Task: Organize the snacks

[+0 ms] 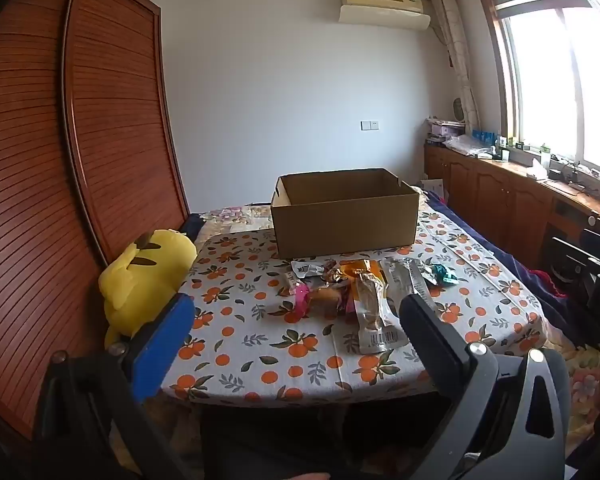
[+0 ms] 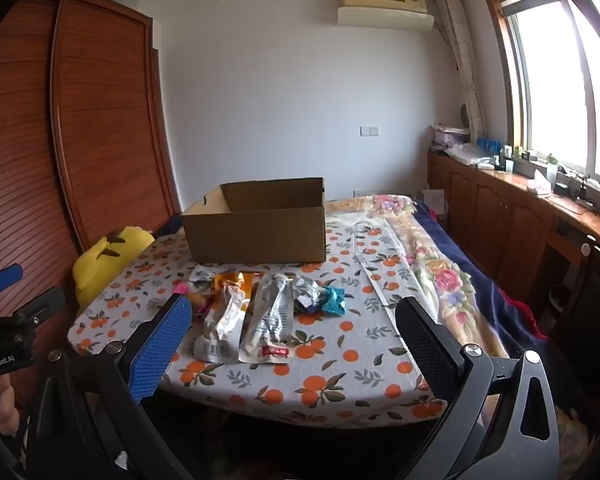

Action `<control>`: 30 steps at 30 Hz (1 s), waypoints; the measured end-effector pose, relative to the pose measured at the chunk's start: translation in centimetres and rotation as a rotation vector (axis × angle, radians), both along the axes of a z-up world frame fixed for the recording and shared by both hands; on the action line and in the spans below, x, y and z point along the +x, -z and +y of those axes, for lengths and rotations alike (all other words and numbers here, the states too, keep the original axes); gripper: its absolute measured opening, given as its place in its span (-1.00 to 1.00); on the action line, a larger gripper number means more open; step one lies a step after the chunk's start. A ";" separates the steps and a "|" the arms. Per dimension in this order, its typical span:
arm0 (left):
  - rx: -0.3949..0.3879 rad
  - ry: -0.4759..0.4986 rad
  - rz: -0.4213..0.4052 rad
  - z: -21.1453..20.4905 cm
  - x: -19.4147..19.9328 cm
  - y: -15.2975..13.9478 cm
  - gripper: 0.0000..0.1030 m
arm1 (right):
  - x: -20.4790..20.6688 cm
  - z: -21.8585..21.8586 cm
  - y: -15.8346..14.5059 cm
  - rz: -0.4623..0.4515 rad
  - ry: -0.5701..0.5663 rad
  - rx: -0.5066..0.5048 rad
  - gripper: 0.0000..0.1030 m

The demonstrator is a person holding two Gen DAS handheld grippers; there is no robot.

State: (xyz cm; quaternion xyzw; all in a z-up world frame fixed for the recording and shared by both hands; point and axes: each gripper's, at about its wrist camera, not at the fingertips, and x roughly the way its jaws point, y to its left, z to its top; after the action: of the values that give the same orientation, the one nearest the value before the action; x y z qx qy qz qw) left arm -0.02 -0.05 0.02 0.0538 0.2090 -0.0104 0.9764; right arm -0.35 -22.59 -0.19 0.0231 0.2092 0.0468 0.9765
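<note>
Several wrapped snacks (image 1: 360,288) lie in a loose heap on the orange-print tablecloth (image 1: 240,344), just in front of an open cardboard box (image 1: 344,220). In the right wrist view the snack heap (image 2: 256,312) sits in front of the box (image 2: 256,236); two long silver packets (image 2: 270,320) point toward me and a teal wrapper (image 2: 334,300) lies at the right. My left gripper (image 1: 296,320) hangs open before the table's near edge, nothing between its fingers. My right gripper (image 2: 294,328) is open too, short of the heap.
A yellow plush toy (image 1: 140,280) leans at the table's left edge against a wooden wardrobe (image 1: 60,160). A floral quilt (image 2: 436,272) covers the bed to the right. Wooden cabinets (image 2: 500,216) with clutter run under the window. A hand (image 2: 0,408) holds the left device.
</note>
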 end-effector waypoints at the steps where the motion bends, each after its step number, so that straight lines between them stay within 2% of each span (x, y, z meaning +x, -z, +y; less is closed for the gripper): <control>1: -0.004 0.001 0.002 0.0 0.0 0.0 1.00 | 0.0 0.0 0.0 0.000 0.001 0.000 1.00; 30: -0.016 -0.007 -0.032 0.1 -0.9 -0.9 1.00 | -0.2 0.0 -0.1 -0.006 0.005 0.001 1.00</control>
State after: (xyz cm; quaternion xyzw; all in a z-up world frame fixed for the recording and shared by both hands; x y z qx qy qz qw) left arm -0.90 0.05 0.89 0.0455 0.1934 -0.0076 0.9800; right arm -0.52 -22.56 -0.08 0.0241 0.2060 0.0447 0.9772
